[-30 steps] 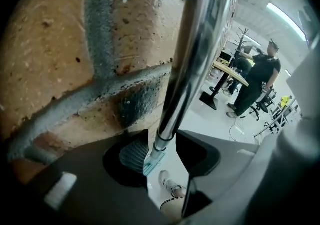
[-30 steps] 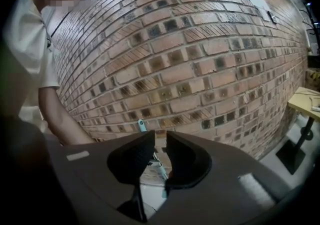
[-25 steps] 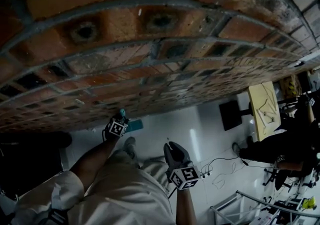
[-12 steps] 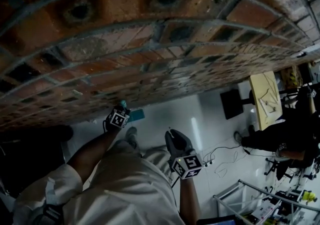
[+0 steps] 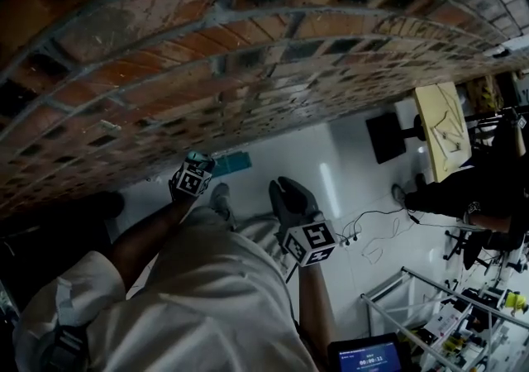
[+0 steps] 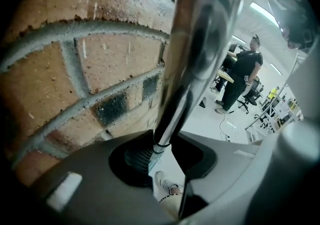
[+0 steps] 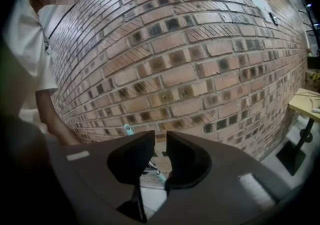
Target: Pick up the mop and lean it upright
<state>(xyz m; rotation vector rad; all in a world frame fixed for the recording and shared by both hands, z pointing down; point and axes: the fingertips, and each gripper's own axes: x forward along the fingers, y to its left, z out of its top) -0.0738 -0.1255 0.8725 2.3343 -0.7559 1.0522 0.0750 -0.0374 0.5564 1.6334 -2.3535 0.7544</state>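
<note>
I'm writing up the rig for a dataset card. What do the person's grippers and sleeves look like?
The left gripper and right gripper each have a grey moulded body with two dark jaws, and each carries a white cube printed with black square markers. The person wears a white short-sleeved top.

White shirt (image 5: pixel 211 312); grey left claw (image 5: pixel 198 160), right claw (image 5: pixel 283 185); marker cubes (image 5: pixel 308 240).

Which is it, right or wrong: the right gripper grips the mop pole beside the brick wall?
Wrong. The left gripper grips the mop pole beside the brick wall, its jaws having just closed onto it; the left gripper view shows this.
</note>
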